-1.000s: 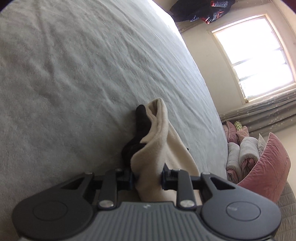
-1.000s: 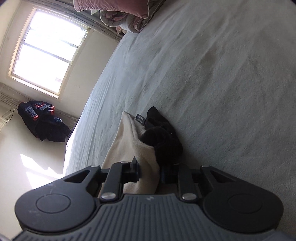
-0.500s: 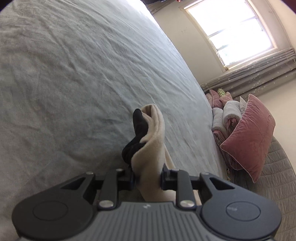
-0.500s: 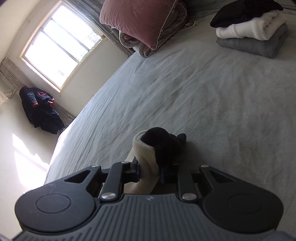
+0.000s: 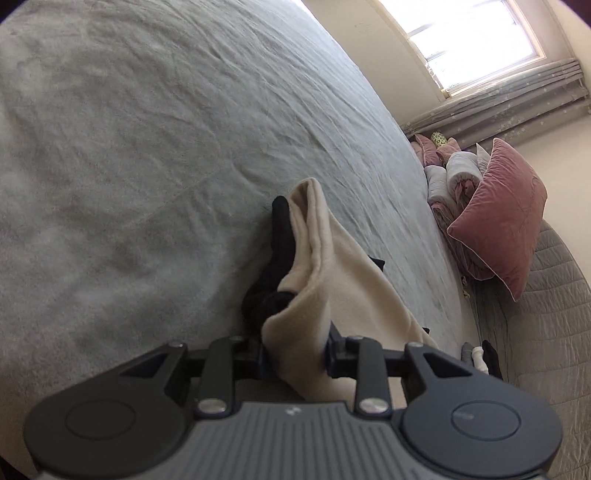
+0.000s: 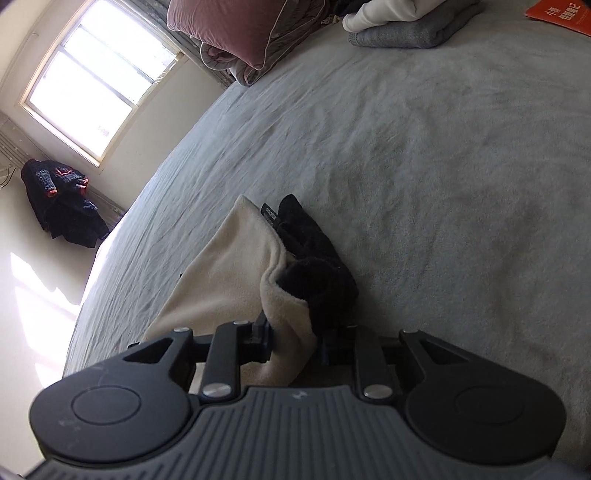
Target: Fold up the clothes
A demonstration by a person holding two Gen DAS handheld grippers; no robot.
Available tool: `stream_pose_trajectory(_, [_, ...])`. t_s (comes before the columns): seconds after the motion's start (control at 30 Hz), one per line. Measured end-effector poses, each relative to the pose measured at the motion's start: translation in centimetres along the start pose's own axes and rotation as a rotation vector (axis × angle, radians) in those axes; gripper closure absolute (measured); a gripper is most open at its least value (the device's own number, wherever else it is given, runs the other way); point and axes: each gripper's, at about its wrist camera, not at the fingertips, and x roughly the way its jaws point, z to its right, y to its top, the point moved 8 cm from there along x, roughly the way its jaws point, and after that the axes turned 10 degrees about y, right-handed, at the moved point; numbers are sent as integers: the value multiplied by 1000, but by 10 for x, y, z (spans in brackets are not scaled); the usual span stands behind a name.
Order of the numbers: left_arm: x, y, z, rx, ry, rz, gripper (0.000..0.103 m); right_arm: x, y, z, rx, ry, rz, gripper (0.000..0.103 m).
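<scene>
The left gripper [image 5: 295, 347] is clenched on the cream-and-black garment [image 5: 332, 273] above the bed [image 5: 147, 147]; the right gripper [image 6: 295, 343] grasps it too.

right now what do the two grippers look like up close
Both look alike: the left gripper and right gripper have a grey ribbed body, two round black side lobes with circular discs, black linkage bars with silver screws, and a small pale logo mark. No cables, sleeves or hands show.

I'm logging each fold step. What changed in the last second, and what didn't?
Both views swung across the bed; the folded stack came into view, then slid to the top edge. Left gripper and right gripper stay clamped on the cream-and-black garment.
</scene>
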Motion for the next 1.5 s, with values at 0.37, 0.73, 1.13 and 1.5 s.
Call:
stream_pose_trajectory(0.37, [-8, 64, 27, 218, 101, 140, 39, 22, 38, -19, -145, -101, -114, 42])
stream_pose_trajectory(0.73, [34, 76, 22, 188, 37, 176, 58, 67, 75, -15, -295, 88, -75, 37])
stream_pose_trajectory(1.13, [17, 74, 50, 374, 30, 368, 95, 59, 61, -38, -473, 140, 62, 96])
stream_pose_trajectory(1.5, [49, 76, 58, 516, 149, 372, 94, 76, 61, -26, -666, -50, 81, 96])
